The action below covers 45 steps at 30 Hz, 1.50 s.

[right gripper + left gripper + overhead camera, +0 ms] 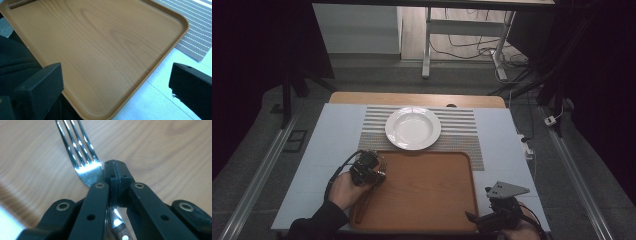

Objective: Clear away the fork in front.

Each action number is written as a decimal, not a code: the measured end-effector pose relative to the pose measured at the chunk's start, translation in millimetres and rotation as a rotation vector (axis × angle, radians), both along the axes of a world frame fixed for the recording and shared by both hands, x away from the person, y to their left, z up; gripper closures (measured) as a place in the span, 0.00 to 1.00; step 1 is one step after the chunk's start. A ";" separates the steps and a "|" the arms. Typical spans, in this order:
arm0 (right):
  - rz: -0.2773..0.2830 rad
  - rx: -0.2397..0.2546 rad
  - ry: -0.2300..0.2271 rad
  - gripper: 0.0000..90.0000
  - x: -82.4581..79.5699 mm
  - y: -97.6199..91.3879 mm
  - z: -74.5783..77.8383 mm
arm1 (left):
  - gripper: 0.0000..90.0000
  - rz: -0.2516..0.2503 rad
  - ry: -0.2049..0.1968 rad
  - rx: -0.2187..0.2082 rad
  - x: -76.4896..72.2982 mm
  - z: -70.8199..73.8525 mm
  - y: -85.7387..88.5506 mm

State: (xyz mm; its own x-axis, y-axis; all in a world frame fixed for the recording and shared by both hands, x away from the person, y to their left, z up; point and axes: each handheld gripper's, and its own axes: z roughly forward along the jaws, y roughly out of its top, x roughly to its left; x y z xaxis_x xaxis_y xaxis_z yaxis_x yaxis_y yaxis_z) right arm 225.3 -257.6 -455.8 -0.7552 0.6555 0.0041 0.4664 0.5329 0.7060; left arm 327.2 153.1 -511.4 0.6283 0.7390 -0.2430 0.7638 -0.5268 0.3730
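My left tool (pixel 371 169) is clamped on a fork (pixel 82 160), its jaws pressed together around the metal just below the tines, and it sits over the far left corner of the wooden tray (pixel 432 200). In the left gripper view the tines point away from me over the tray's wood grain, and a bit of the brown handle shows beneath the jaws. From the high view the fork's handle runs back toward me along the tray's left edge, close to my left hand (pixel 346 191). My right tool (pixel 492 217) rests at the near right corner of the tray, on the pale counter (pixel 327 145) just beside the tray's rim, with its jaws spread wide and nothing between them; in the right gripper view they frame the bare tray floor and its rounded corner. Beyond the tray a striped mat (pixel 464 127) lies across the middle of the counter toward its far edge, touching the tray's far side, and a white plate (pixel 413 127) sits on that mat, well apart from both tools.
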 end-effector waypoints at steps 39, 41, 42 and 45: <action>-0.012 0.010 0.000 0.00 0.1 -1.2 0.6 | 0.05 0.039 -0.233 -0.262 -55.0 39.0 53.9; -0.013 0.011 0.000 0.00 0.2 -1.3 0.6 | 0.04 0.046 -0.239 -0.281 -59.8 40.4 56.9; -0.013 0.011 0.001 0.00 0.2 -1.3 0.6 | 0.04 0.047 -0.240 -0.289 -61.9 40.8 58.4; -0.014 0.011 0.001 0.00 0.3 -1.3 0.5 | 0.03 0.056 -0.245 -0.303 -68.2 41.3 63.3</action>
